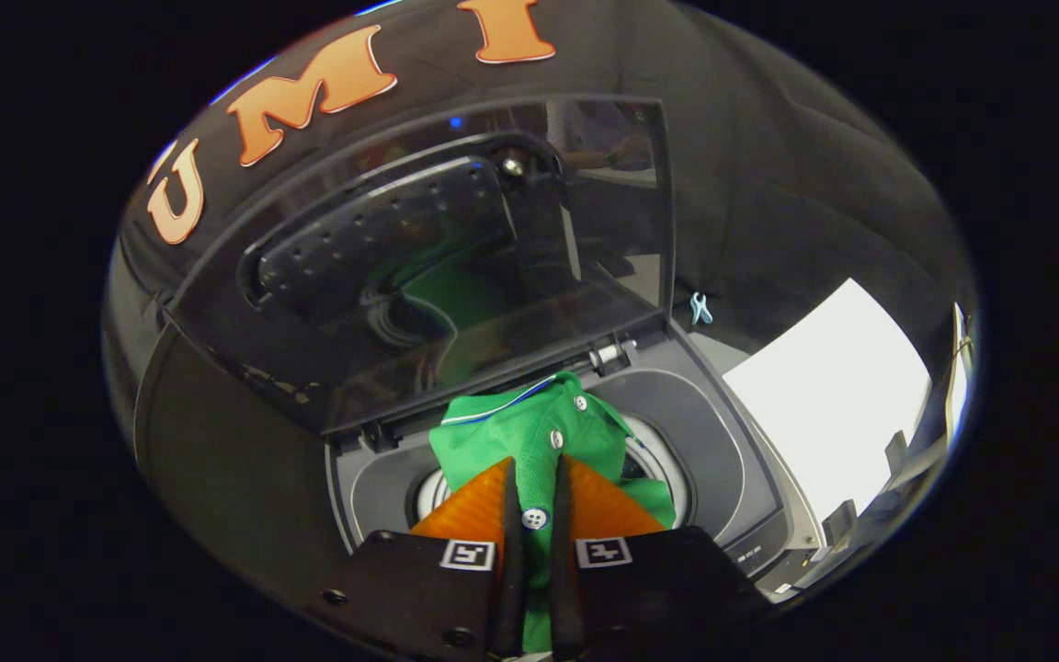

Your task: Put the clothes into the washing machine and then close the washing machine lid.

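A green polo shirt (529,428) with white buttons hangs from my gripper (534,469), whose two fingers press on its button placket from both sides. The shirt's collar and body spread just ahead of the fingers, over the round drum opening (654,455) of a grey top-loading washing machine (713,432). The machine's dark see-through lid (438,257) stands raised beyond the shirt, hinged at the machine's back edge, and it mirrors the green cloth. The lower part of the shirt drops out of sight between the fingers.
A white flat surface (828,395) lies to the right of the washer. A small light-blue clip (700,308) hangs on the black cloth wall behind the machine. The washer's control strip (755,552) runs along its near right edge.
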### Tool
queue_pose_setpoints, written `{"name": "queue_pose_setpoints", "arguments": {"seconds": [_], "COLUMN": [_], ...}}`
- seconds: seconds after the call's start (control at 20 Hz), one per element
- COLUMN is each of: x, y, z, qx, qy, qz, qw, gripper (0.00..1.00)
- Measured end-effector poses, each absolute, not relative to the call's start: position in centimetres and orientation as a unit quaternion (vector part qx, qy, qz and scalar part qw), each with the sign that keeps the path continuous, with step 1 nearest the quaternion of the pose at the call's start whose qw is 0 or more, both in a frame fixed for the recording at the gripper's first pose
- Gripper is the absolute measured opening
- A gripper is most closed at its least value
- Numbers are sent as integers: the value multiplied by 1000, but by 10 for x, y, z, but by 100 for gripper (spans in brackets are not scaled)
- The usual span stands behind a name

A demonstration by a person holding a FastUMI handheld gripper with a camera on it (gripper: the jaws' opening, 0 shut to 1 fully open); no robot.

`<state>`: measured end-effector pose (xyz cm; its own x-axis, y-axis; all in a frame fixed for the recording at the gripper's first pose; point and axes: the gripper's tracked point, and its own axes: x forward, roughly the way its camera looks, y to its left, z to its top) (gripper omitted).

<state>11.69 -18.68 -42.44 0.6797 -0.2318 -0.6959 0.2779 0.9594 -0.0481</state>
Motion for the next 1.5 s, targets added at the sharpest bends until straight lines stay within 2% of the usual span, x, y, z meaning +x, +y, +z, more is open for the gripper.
{"name": "queue_pose_setpoints", "arguments": {"seconds": [0.25, 0.55, 0.75, 1.5], "x": [112, 116, 117, 155], "y": [-196, -189, -179, -110], "z": [-439, -422, -397, -193], "qx": [46, 16, -21, -55], "qy": [387, 372, 364, 221], "qz": [-152, -142, -139, -94], "qw": [908, 917, 921, 969], "gripper": [23, 76, 99, 99]}}
